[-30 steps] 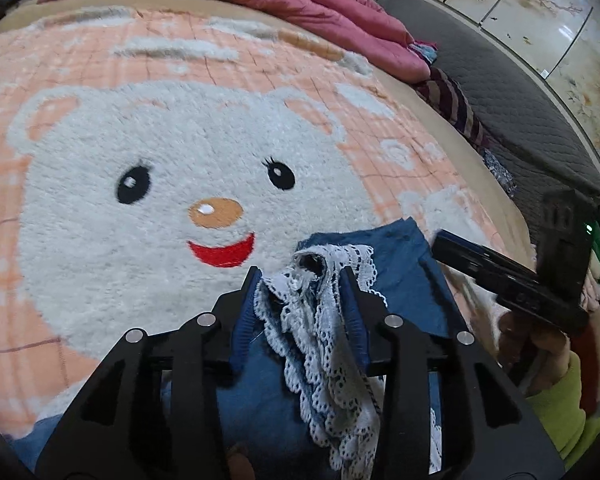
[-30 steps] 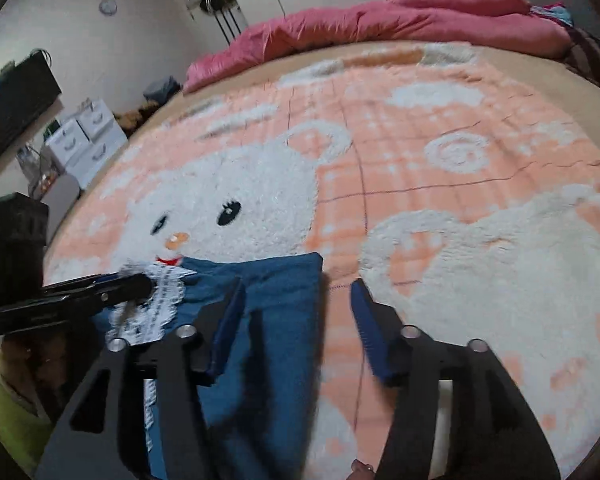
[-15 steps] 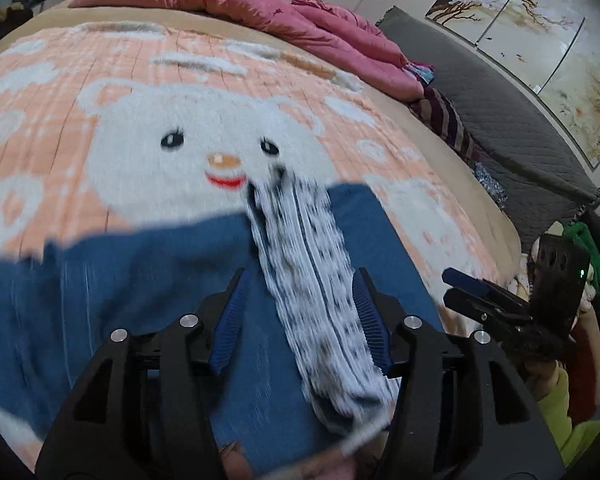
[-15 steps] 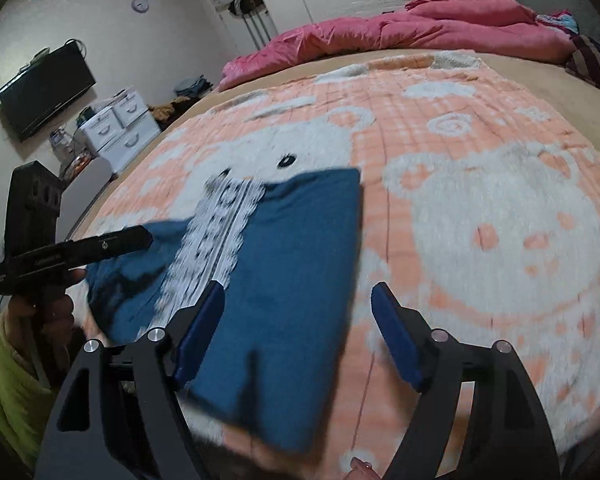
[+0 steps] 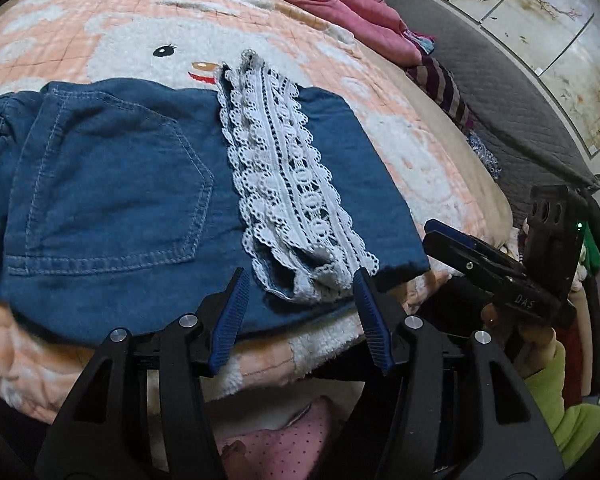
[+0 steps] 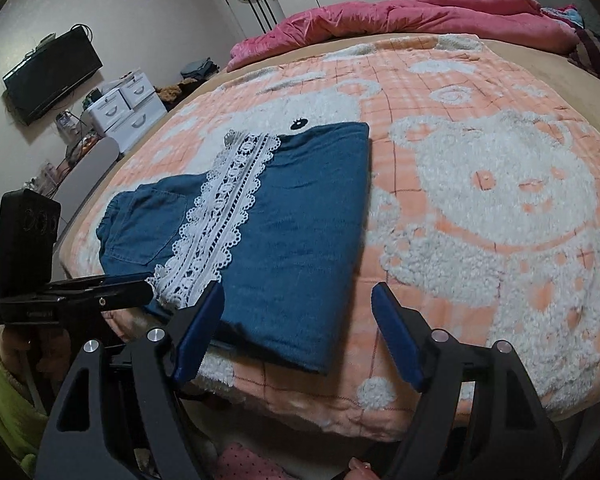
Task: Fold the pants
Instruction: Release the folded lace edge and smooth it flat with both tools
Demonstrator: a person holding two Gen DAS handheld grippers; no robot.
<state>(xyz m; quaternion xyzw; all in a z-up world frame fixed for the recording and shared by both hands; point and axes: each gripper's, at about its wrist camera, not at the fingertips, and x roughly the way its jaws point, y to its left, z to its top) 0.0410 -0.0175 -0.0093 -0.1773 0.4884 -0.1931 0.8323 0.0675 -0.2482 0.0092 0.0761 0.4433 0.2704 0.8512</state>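
Folded pants [image 5: 112,184] lay on the bed [image 6: 500,200] — left gripper [image 5: 300,312] and right gripper [image 6: 296,332] both gaped empty at six o'clock.

Folded pants [image 5: 112,184] lie on the blanket [image 5: 412,152], lace trim [image 5: 284,184] on top.

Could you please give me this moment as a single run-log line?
pants: folded flat on blanket, lace hems on top | left claw: open, empty | right claw: open, empty
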